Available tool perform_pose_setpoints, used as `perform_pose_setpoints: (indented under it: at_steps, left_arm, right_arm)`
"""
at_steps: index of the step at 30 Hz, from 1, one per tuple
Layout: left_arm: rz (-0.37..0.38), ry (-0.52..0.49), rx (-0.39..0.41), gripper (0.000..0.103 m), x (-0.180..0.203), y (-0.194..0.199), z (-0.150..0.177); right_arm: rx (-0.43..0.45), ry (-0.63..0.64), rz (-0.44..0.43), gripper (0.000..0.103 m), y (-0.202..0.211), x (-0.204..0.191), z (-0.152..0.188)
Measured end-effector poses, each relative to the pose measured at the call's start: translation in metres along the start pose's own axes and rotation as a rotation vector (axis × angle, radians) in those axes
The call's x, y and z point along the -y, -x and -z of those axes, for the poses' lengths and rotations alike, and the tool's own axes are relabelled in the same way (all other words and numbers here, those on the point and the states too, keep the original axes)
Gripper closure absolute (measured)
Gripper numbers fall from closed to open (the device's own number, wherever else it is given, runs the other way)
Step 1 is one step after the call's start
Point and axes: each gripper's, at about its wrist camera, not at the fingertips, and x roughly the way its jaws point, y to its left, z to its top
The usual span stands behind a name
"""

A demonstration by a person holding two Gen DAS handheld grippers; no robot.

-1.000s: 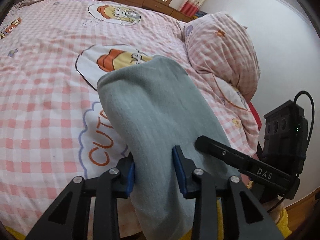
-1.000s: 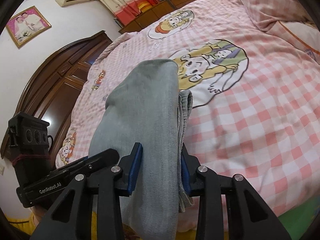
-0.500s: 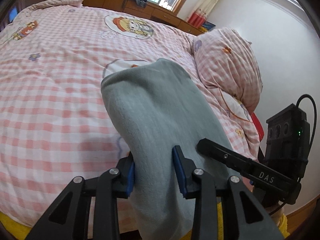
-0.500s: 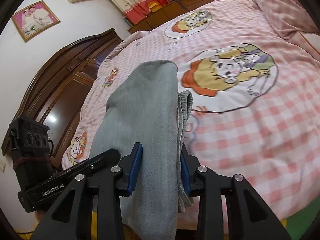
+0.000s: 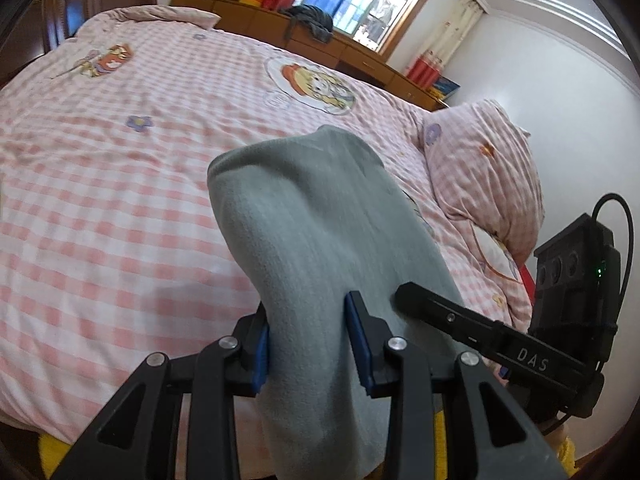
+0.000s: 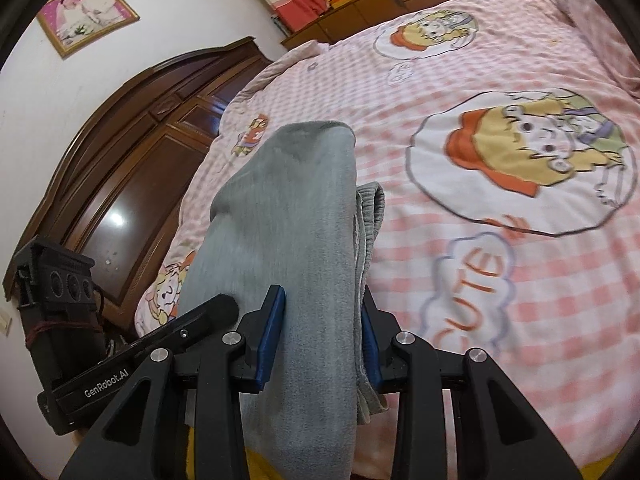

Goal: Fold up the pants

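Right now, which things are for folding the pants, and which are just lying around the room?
For the job:
- pants, gripped at both ends
- left claw
- right claw
- bed, where the pants get laid

Just lying about:
- pillow
- dark clothes on the cabinet by the window
- photo on the wall
- wardrobe

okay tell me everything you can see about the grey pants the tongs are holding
The grey pants look like soft, fleecy knit. They are bunched and draped, lifted above the pink checked quilt. The left tongs and right tongs each clamp a thick fold between blue pads. In the right wrist view a ribbed edge hangs beside the main fold.
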Motion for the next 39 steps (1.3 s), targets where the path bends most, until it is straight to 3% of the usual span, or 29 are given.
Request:
perform_pose_setpoints:
  at_steps: [12,27,35,39]
  left_arm:
    - [-0.103,-0.023,0.031,0.068,-0.078,0.016,-0.035]
    - [-0.145,0.004,-0.009,0.067,-0.187,-0.014,-0.068]
    - [-0.189,0.007,-0.029,0.063,-0.209,-0.037,-0.049]
    - [-0.192,0.044,-0.015,0.062,-0.210,-0.029,-0.049]
  right_arm:
    - [-0.071,0.017,-0.059,0.067,-0.092,-0.046,-0.018]
    - [-0.132,0.038,-0.003,0.067,-0.183,-0.066,-0.009]
    - [-0.147,0.071,0.018,0.066,-0.191,-0.063,-0.007]
    - [-0.089,0.084,0.075,0.066,-0.167,-0.066,-0.012]
